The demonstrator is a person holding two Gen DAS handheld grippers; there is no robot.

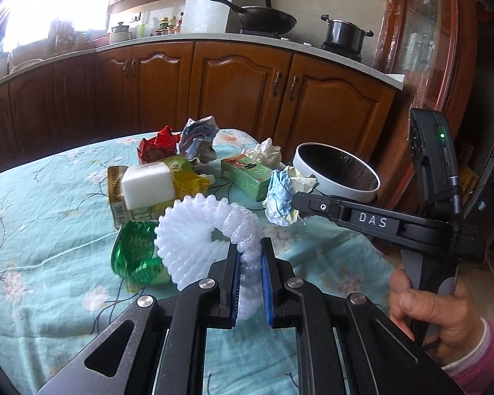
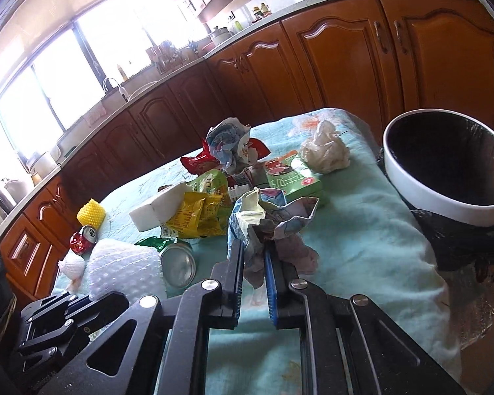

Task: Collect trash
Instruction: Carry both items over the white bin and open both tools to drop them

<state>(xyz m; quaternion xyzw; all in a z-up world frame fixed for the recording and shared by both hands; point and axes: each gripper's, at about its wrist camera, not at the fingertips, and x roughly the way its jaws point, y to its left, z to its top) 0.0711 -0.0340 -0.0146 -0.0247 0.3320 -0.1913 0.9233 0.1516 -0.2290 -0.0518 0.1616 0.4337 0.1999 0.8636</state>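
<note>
Right hand-held gripper (image 1: 294, 201) reads "DAS", clamping crumpled paper (image 1: 285, 194).

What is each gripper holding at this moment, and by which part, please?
Left gripper pinches one end of the white foam net; right gripper pinches the crumpled paper's lower edge.

We see a kitchen lined with brown wooden cabinets (image 1: 240, 82) under a pale counter (image 1: 168, 40), a black wok (image 1: 263, 16) and lidded pot (image 1: 344, 34) on the stove, bright windows (image 2: 59, 79) flooding daylight over the sink faucet (image 2: 113, 85), and a floral turquoise cloth covering the table (image 1: 49, 197).
</note>
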